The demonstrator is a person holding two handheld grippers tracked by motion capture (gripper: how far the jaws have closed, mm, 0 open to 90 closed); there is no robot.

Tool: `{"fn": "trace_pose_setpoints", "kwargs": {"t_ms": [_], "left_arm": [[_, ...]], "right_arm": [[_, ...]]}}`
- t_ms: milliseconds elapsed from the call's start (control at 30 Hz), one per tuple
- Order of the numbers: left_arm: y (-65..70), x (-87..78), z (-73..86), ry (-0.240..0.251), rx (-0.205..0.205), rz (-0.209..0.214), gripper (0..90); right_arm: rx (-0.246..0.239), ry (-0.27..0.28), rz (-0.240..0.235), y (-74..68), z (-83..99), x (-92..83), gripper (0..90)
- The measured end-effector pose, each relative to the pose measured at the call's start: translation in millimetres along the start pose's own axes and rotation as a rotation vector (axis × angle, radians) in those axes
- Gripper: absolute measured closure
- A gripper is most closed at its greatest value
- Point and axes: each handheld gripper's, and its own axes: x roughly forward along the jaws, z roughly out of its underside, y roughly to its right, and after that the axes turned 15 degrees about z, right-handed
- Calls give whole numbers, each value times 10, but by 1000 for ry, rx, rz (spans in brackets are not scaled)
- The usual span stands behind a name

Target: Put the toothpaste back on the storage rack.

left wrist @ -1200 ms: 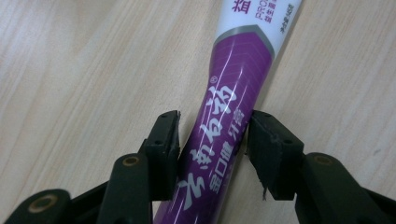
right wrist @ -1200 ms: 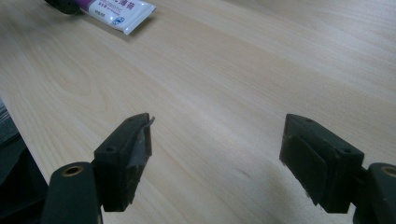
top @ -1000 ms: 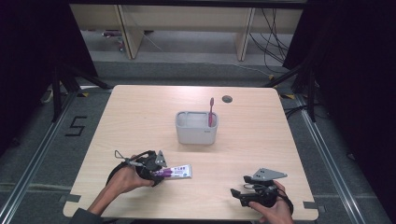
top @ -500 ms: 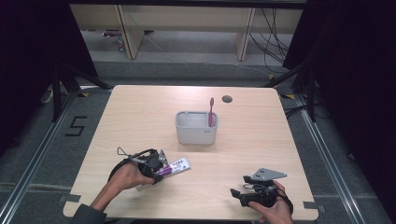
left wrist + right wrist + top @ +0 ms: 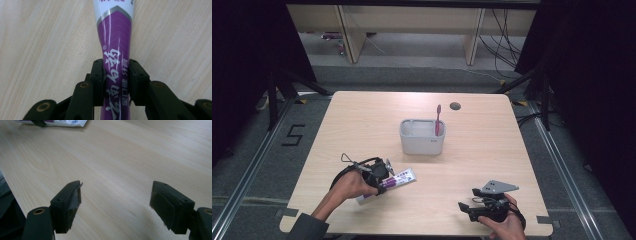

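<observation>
A purple and white toothpaste tube [image 5: 401, 178] lies slanted at the front left of the wooden table [image 5: 362, 115]. My left gripper [image 5: 381, 183] is shut on its purple part. In the left gripper view the two pads press the tube [image 5: 115, 37] from both sides, the jaws having just closed on it [image 5: 115, 75]. My right gripper [image 5: 465, 208] rests near the table's front right edge. It is open, and nothing but bare wood lies between its fingers [image 5: 116, 200]. The tube's white end [image 5: 67, 122] shows at the top left of the right gripper view.
A grey rectangular holder [image 5: 422, 145] stands at the table's middle with a pink toothbrush [image 5: 438, 119] upright in its right side. A round cable hole [image 5: 455, 106] sits near the far edge. Dark floor and metal rails surround the table.
The left gripper's jaws have closed onto the toothpaste tube, and the tube has turned from lying level across the table to a slant. The right gripper has stayed put.
</observation>
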Motion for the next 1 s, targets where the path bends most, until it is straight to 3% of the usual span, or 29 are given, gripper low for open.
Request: {"fn": "trace_pose_setpoints", "kwargs": {"t_ms": [300,567,933,967,1000], "left_arm": [[-8,-7,-50,-37,4,8,699],[6,-10,-56,-40,1,-3,707],[7,-56,-37,8,13,-40,719],[12,-72,-32,30,10,-44,719],[14,-85,-30,38,10,-49,720]], "right_arm": [[6,1,5,-3,1,4,257],[1,4,11,22,0,-2,257],[4,10,4,33,-2,2,258],[3,9,11,34,-1,-2,258],[28,-11,-2,14,1,-4,258]]}}
